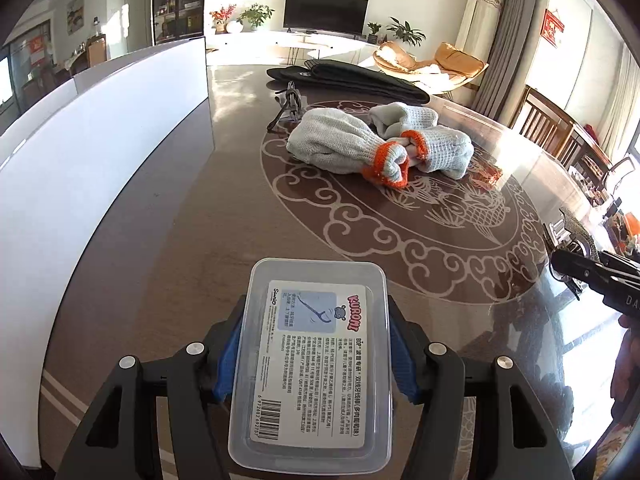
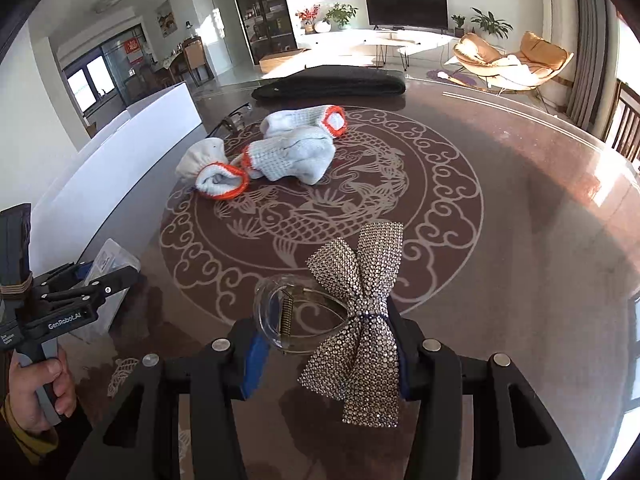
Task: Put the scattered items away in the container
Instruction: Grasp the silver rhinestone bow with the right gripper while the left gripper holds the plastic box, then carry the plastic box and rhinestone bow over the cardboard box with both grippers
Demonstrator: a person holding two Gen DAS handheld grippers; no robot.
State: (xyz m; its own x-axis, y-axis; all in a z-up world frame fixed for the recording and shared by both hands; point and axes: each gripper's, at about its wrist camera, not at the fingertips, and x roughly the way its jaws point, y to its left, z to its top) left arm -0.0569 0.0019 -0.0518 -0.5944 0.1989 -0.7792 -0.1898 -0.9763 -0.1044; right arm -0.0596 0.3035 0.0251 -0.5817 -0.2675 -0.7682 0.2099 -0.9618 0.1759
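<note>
A clear plastic floss box (image 1: 316,360) with a white printed label sits between the blue pads of my left gripper (image 1: 316,320), which is shut on its long sides. My right gripper (image 2: 328,332) is shut on a rhinestone bow hair clip (image 2: 360,344) with a clear oval clasp. Both are over the near part of the brown table. The right wrist view shows the left gripper (image 2: 112,276) at the far left, with a person's hand on its handle. A pile of white knit gloves with orange cuffs (image 1: 360,148) (image 2: 276,156) lies on the table's middle pattern. The white container wall (image 1: 100,152) (image 2: 120,160) runs along the left.
Dark-framed glasses (image 1: 286,108) lie just beyond the gloves, near the container's far end. A folded black cloth (image 1: 360,80) (image 2: 332,82) rests at the table's far edge. Wooden chairs (image 1: 552,124) stand on the right side. The table top (image 2: 500,220) is glossy.
</note>
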